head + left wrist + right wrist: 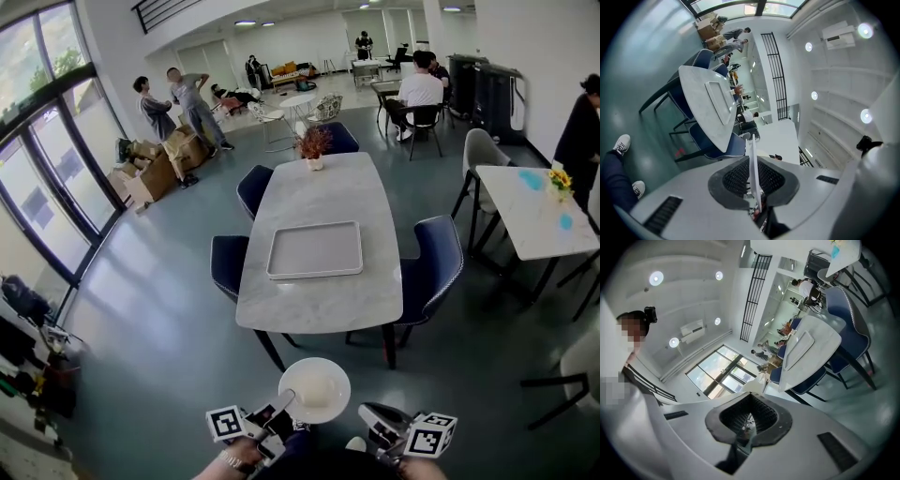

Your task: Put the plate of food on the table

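A white plate [314,390] with a pale mound of food hangs in the air short of the near end of the grey marble table [323,305]. My left gripper [284,405] is shut on the plate's left rim. In the left gripper view that rim [753,161] stands edge-on between the dark pads [733,180]. My right gripper [370,414] sits just right of the plate and apart from it, its jaws shut with nothing between them [749,422]. In the right gripper view, the plate [758,380] peeks up beyond the jaws.
A grey rectangular tray [315,250] lies in the middle of the table, and a small potted plant [313,144] stands at its far end. Blue chairs [434,262] flank the table. A second table [534,211] stands to the right. Several people are at the back of the room.
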Available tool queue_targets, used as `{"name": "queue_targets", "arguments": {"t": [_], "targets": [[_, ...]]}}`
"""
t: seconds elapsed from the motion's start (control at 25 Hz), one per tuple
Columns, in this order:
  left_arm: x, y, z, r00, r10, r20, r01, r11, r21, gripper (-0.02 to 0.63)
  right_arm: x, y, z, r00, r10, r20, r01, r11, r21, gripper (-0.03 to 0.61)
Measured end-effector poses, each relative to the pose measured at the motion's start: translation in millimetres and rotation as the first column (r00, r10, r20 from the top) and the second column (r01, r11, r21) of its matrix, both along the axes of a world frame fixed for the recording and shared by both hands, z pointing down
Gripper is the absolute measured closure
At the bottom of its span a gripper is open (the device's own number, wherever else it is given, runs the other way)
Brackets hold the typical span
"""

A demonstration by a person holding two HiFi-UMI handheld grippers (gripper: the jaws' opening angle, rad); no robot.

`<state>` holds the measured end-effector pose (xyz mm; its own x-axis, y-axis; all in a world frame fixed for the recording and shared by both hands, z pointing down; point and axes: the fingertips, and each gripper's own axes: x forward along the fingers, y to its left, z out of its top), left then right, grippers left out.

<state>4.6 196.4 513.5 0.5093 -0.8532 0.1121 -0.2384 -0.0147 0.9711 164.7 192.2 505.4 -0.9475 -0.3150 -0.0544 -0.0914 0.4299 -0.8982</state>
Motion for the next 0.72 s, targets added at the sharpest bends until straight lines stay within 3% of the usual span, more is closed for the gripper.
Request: {"name": "queue_targets", "arguments": {"t": [0.24,0.72], "targets": [[-4.2,-18.4,8.4,1.000,0.008,-0.016,-0.007,1.000,0.006,0.581,-4.7,-12.0,7.8,0.999,-0.010,-0.040,0.011,1.000,0.013,0.568],[-51.7,-65.1,26.5,0.997,0.006,-0.077,-0.007,1.000,-0.013,0.581,-42.7,-57.1,6.3,0.997,0.018,-0.073,-0.016,1.000,0.017,0.568]]}}
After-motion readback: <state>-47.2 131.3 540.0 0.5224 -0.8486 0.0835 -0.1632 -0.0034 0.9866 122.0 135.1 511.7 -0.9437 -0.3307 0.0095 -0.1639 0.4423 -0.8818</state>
